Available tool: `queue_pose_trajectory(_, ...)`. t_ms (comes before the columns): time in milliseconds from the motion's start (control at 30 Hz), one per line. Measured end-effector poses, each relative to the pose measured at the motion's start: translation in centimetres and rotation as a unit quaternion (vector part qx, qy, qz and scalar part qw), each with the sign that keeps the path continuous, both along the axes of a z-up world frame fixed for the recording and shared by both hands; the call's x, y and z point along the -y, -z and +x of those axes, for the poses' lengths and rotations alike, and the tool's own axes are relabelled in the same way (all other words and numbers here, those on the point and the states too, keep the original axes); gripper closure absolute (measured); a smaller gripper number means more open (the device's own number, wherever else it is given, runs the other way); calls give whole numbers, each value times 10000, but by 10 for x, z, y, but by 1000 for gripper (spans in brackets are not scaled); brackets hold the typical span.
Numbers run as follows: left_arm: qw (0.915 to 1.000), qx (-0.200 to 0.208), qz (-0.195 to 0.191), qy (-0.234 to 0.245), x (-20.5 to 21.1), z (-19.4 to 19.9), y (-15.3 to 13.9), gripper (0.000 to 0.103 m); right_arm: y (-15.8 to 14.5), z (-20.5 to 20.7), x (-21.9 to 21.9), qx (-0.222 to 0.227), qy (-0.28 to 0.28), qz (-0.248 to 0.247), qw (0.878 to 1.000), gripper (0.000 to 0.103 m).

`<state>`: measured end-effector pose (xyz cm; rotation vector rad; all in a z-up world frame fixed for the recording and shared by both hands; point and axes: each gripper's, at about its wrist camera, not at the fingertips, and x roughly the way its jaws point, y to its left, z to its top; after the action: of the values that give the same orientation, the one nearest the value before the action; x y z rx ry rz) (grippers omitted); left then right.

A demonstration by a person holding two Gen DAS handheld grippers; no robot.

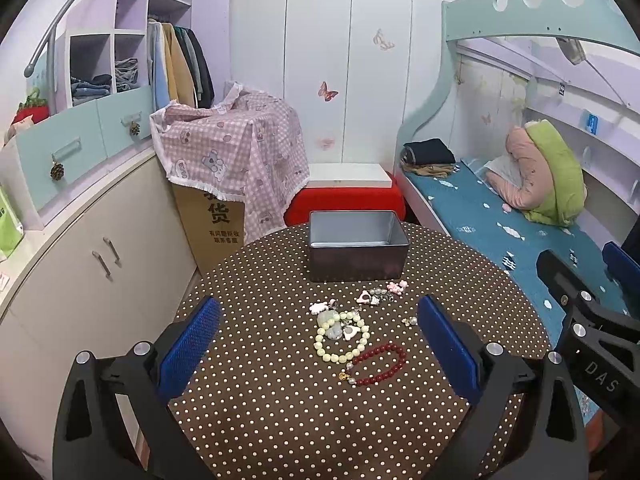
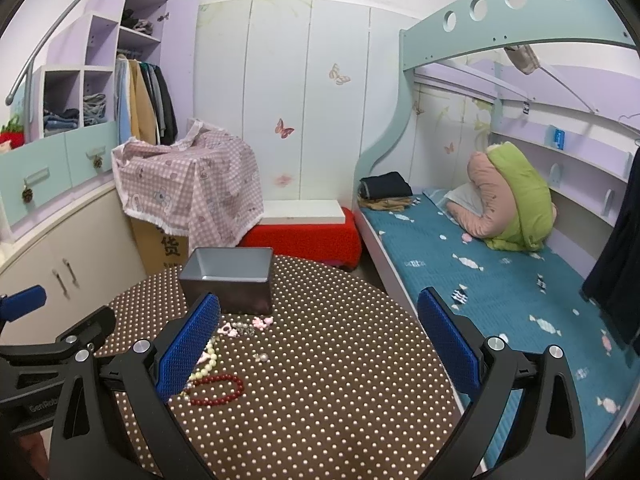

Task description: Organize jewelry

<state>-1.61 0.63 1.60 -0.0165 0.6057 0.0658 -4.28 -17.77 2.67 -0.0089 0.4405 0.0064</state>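
An open grey metal tin (image 1: 357, 251) stands at the far side of the round dotted table (image 1: 260, 400); it shows in the right wrist view (image 2: 230, 280) too. In front of it lie a pale green bead bracelet (image 1: 342, 340), a dark red bead bracelet (image 1: 378, 365) (image 2: 218, 390), pink charms (image 1: 396, 287) (image 2: 262, 322) and small pearl pieces (image 1: 410, 321). My left gripper (image 1: 318, 346) is open above the bracelets, holding nothing. My right gripper (image 2: 318, 346) is open and empty over the table's right part, with the bracelets beside its left finger (image 2: 188, 354).
A cardboard box under a pink checked cloth (image 1: 236, 152) and a red stool with a white box (image 1: 348, 196) stand behind the table. A bed with a blue cover (image 2: 500, 292) runs along the right. Cabinets (image 1: 80, 256) line the left wall.
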Motion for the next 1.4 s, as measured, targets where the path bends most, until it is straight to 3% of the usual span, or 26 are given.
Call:
queue_pose_trajectory(833, 9998, -170, 41, 14, -1, -3, 7, 9, 4, -2, 0, -69, -69, 16, 10000, 7)
queue_pose_trajectory(1100, 9987, -487, 19, -167, -24, 7, 21, 8, 17, 7, -9, -340, -201, -5, 9992, 7)
queue_pose_trajectory(1400, 9939, -956, -123, -536, -66, 22, 48, 8, 58, 28, -39, -1055, -568, -274, 9924, 7)
